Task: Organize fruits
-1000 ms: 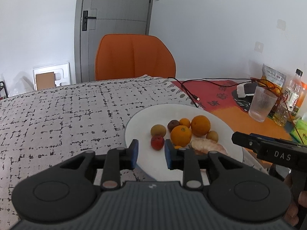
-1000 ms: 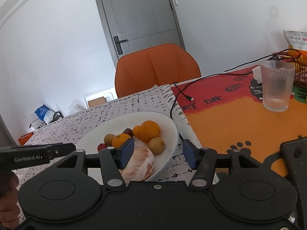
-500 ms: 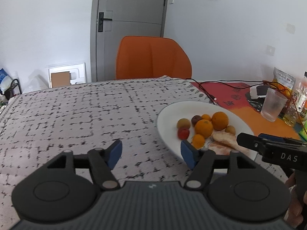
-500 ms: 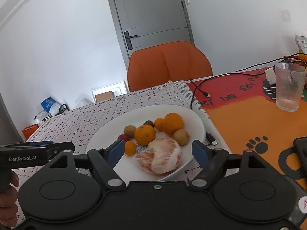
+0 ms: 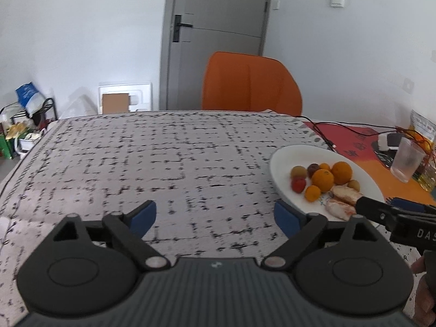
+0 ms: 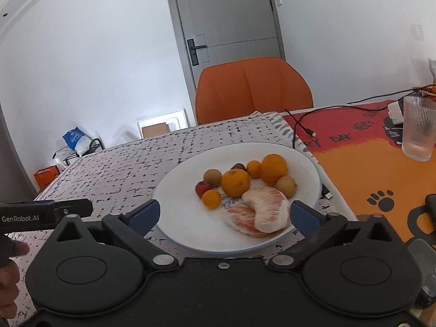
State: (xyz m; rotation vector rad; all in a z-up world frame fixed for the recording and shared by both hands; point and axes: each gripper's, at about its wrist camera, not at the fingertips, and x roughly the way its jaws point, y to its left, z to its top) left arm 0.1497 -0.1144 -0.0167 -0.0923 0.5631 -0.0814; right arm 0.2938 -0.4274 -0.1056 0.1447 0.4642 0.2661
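A white plate (image 6: 190,226) on the patterned tablecloth holds several fruits: two oranges (image 6: 235,182), small mandarins (image 6: 211,198), brown longans (image 6: 212,177), a red fruit (image 6: 202,188) and peeled pomelo pieces (image 6: 265,212). My right gripper (image 6: 224,214) is open and empty, low before the plate's near rim. My left gripper (image 5: 215,215) is open and empty above the bare cloth, left of the plate (image 5: 280,163). The right gripper's side shows at the left view's right edge (image 5: 395,215).
An orange chair (image 5: 250,81) stands at the table's far side. A ribbed glass (image 6: 418,128), a black cable (image 6: 302,125) and a white charger sit on the red-orange mat (image 6: 381,169) to the right. A bottle and snack bag stand at far right (image 5: 425,147).
My left gripper opened wide and swung left, off the plate and over the cloth. My right gripper opened wider and shifted left, now centred on the plate.
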